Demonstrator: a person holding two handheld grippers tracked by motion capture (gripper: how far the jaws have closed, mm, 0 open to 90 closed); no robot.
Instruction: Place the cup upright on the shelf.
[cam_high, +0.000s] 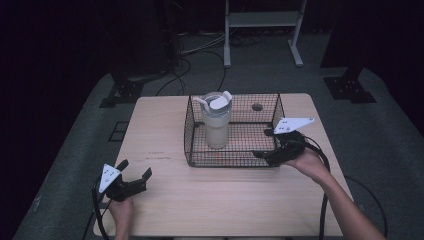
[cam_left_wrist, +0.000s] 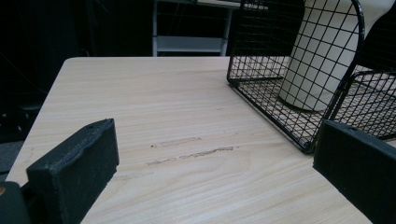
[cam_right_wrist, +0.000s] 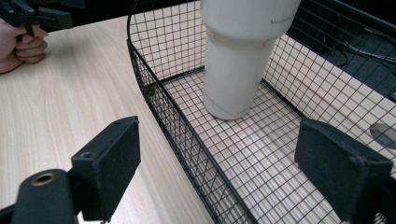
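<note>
Tumbler (cam_high: 217, 122) upright in wire basket (cam_high: 233, 160); right claw (cam_high: 267, 143) open at basket, left claw (cam_high: 135, 170) open.

One wire basket (cam_high: 235, 160) stands on one wooden bench (cam_high: 165, 200). One lidded tumbler (cam_high: 216, 122) stands inside the basket. Two hand-held grippers: one left hand-held gripper (cam_high: 135, 172), one right hand-held gripper (cam_high: 264, 143).

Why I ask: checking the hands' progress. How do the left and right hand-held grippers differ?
The left hand-held gripper sits over bare table, far from the basket; the right hand-held gripper straddles the basket's front right rim, pointing toward the cup. Both are open and hold nothing.
</note>
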